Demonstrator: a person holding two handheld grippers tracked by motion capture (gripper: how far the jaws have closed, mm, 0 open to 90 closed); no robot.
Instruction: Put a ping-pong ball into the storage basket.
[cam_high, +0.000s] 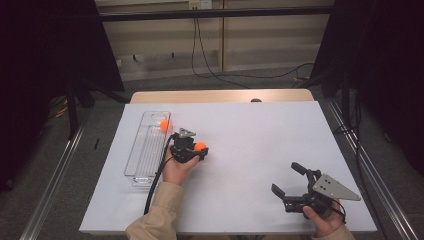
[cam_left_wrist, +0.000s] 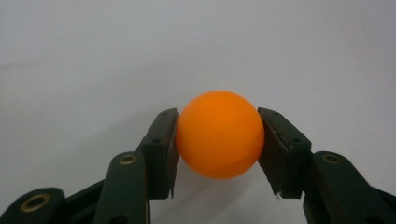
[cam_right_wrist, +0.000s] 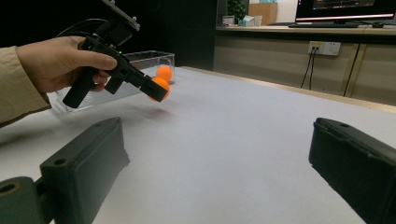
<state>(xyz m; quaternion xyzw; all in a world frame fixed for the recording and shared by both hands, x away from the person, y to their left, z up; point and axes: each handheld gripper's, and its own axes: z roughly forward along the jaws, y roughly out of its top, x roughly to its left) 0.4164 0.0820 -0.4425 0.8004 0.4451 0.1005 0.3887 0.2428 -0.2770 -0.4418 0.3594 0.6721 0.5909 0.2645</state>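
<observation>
White table sheet (grey floor around)

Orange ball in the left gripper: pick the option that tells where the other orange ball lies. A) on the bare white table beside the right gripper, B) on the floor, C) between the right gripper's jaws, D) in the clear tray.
D: the second orange ball lies inside the clear tray at its far end, while the left gripper is shut on its own orange ball and the right gripper stands open with nothing between its jaws.
</observation>
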